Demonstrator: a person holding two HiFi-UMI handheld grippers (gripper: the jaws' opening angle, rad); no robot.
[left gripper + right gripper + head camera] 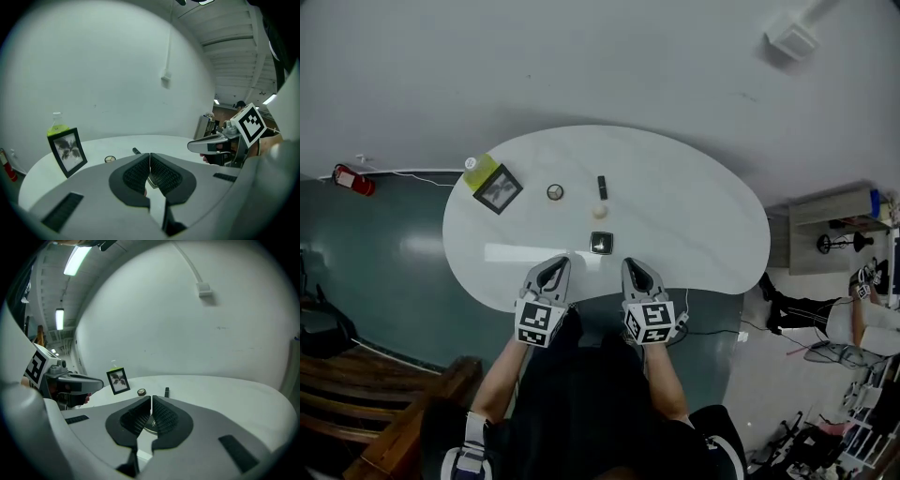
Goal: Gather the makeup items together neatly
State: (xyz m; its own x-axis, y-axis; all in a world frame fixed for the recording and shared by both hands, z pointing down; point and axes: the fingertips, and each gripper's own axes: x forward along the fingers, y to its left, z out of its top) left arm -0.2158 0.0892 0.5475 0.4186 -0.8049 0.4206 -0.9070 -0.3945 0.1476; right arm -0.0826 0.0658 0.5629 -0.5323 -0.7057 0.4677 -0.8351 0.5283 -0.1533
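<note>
On a white oval table (703,225) lie a round compact (555,192), a black tube (602,185), a small pale item (600,212) and a square dark compact (601,243). My left gripper (557,265) and right gripper (634,266) hover side by side over the table's near edge, both shut and empty. The square compact lies just beyond and between them. In the left gripper view the shut left gripper (149,155) points toward the round compact (109,159) and the tube (136,151). Past the shut right gripper (151,398) in its own view I see the compact (141,392) and the tube (166,392).
A black picture frame (499,188) stands at the table's far left, with a bottle of green liquid (473,167) behind it. The floor drops away round the table; a red extinguisher (353,180) lies at the left, and shelves (834,220) and cables are at the right.
</note>
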